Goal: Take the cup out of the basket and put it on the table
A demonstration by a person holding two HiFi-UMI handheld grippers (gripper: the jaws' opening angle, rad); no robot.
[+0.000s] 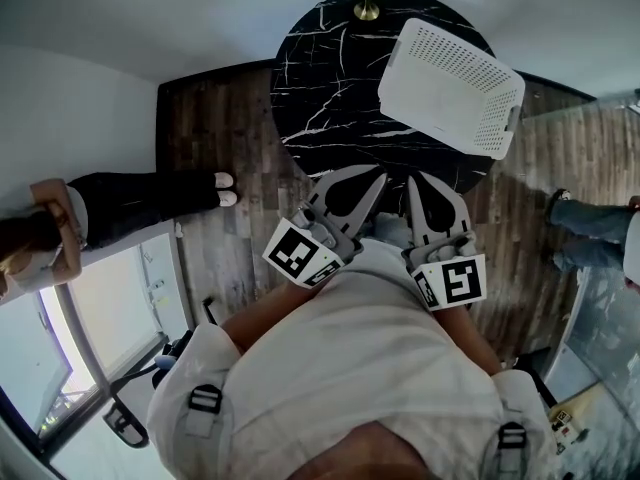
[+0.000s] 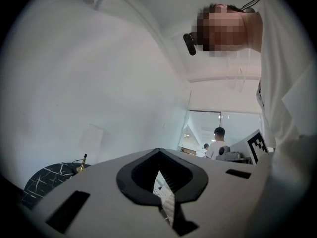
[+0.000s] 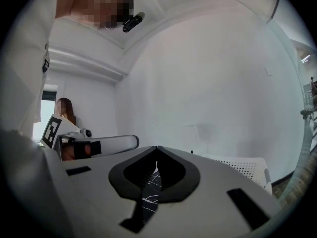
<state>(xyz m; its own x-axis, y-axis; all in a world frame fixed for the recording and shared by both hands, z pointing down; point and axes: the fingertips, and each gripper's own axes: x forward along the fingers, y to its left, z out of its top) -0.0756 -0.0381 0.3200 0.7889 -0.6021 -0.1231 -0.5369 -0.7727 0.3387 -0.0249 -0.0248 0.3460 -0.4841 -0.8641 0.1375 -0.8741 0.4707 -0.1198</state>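
Note:
A white perforated basket (image 1: 452, 86) rests on the right side of the round black marble table (image 1: 320, 88). No cup shows in any view; the basket's inside is hidden. My left gripper (image 1: 377, 173) and right gripper (image 1: 414, 180) are held close to my chest and point at the table's near edge, short of the basket. In both, the jaws are closed tip to tip with nothing between them. In the left gripper view the gripper (image 2: 158, 150) shows a sliver of basket through its gap. In the right gripper view the gripper (image 3: 157, 147) frames marble, with the basket (image 3: 245, 167) to its right.
A gold lamp base (image 1: 367, 10) stands at the table's far edge. One person (image 1: 120, 208) stands on the wood floor to the left, and another person's legs (image 1: 590, 230) are at the right. Glass panels lie at the lower left and right.

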